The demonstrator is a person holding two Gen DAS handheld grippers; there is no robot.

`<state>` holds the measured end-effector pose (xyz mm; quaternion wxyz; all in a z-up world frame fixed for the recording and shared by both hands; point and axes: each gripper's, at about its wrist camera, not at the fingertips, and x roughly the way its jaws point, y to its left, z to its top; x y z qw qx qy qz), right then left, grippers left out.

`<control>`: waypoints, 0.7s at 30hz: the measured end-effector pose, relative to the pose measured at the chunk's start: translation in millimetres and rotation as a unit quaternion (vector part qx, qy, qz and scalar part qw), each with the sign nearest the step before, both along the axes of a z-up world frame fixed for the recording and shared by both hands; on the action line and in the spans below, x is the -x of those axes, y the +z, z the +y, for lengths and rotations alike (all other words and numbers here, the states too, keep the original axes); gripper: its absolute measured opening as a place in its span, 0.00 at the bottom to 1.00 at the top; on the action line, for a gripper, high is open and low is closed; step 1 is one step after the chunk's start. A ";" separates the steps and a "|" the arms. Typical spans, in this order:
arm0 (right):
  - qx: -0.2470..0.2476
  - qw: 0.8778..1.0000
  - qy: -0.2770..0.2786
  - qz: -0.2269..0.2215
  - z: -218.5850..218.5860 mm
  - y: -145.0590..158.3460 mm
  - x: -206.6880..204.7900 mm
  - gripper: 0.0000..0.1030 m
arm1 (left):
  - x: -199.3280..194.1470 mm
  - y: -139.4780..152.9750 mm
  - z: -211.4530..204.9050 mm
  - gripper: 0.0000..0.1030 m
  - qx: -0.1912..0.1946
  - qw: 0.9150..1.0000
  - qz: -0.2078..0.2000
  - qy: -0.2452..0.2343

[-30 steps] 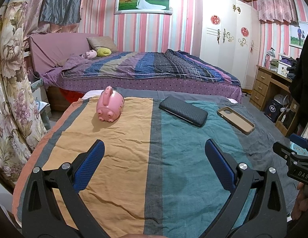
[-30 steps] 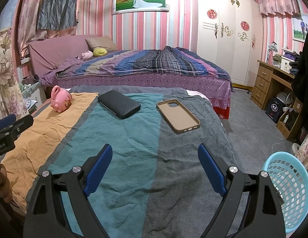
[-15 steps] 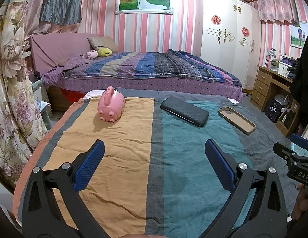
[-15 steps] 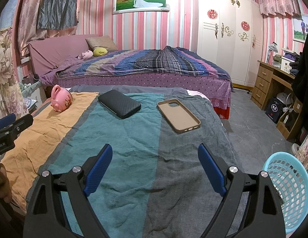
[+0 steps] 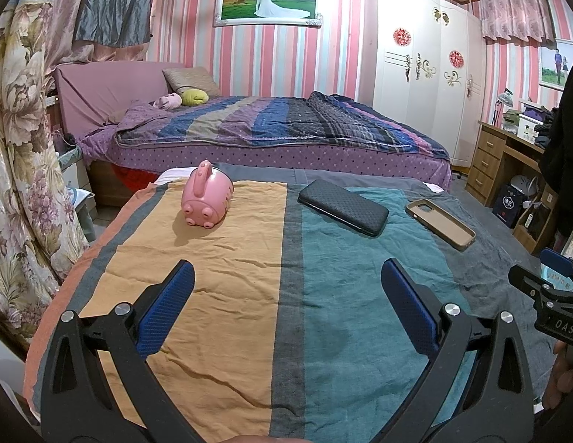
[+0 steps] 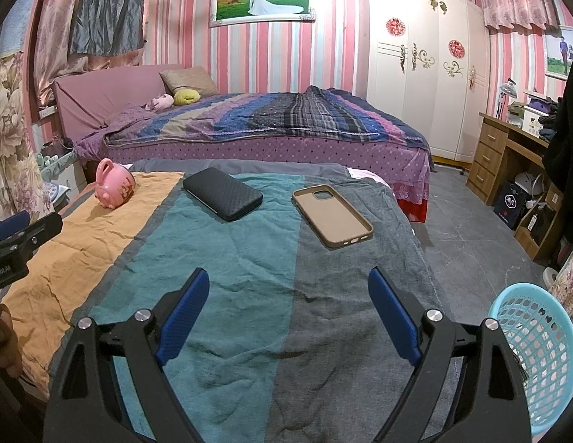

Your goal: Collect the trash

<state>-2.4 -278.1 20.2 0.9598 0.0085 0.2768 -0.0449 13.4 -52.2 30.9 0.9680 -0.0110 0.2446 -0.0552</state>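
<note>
A table under a striped cloth [image 5: 323, 295] [image 6: 249, 295] carries three things. A pink piggy bank [image 5: 207, 199] [image 6: 115, 184] lies at the far left, a black textured case [image 5: 343, 206] [image 6: 223, 193] sits in the middle, and a tan phone case [image 5: 439, 223] [image 6: 332, 216] lies at the far right. My left gripper [image 5: 286, 277] hovers open over the near cloth, with nothing between its blue pads. My right gripper [image 6: 288, 284] is likewise open and empty, short of the tan case. A light blue mesh basket [image 6: 534, 354] stands on the floor, low to the right of the table.
Behind the table stands a bed with a striped quilt [image 5: 286, 125]. A white wardrobe [image 6: 423, 74] and a wooden desk [image 6: 508, 162] line the right side. Floral curtains [image 5: 17, 184] hang close on the left. Grey floor [image 6: 471, 240] lies open right of the table.
</note>
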 end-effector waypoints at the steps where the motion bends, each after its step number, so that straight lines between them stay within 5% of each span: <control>1: 0.000 1.000 0.000 0.000 0.2 0.1 -0.1 0.84 | 0.4 0.0 0.2 0.95 -0.001 1.000 0.000 0.001; 21: 0.001 1.000 0.000 0.000 0.5 -0.4 0.0 0.84 | 0.7 -0.7 0.8 0.95 -0.002 1.000 0.002 0.001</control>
